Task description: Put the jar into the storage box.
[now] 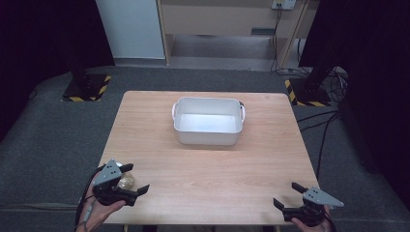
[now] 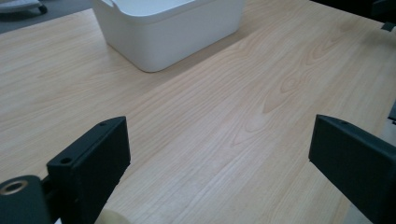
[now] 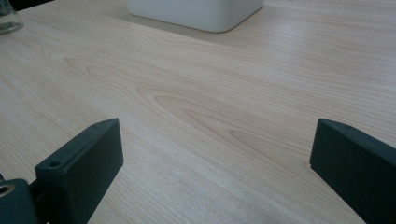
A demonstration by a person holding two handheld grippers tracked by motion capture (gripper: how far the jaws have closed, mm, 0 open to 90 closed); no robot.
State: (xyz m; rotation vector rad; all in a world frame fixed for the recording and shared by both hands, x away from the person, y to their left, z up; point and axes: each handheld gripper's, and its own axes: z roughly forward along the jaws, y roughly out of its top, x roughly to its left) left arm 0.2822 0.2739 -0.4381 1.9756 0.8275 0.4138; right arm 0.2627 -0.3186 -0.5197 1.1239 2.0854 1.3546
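A white rectangular tub (image 1: 208, 121) stands empty at the middle of the wooden table (image 1: 208, 174); it also rises ahead in the left gripper view (image 2: 173, 28) and the right gripper view (image 3: 201, 11). My left gripper (image 1: 136, 178) is open at the near left corner. A small clear jar (image 1: 126, 181) with something tan inside sits close under it, near the base of the jaws, and its pale rim (image 2: 112, 217) peeks in beside one jaw. The jar (image 3: 7, 21) looks like glass from afar. My right gripper (image 1: 286, 194) is open at the near right corner, over bare wood.
Grey carpet surrounds the table. Two stand bases with yellow-black tape (image 1: 87, 87) (image 1: 309, 92) flank the far corners, cables (image 1: 319, 121) trail on the right, and a wooden cabinet (image 1: 227, 24) stands behind. Bare wood lies between the grippers and the tub.
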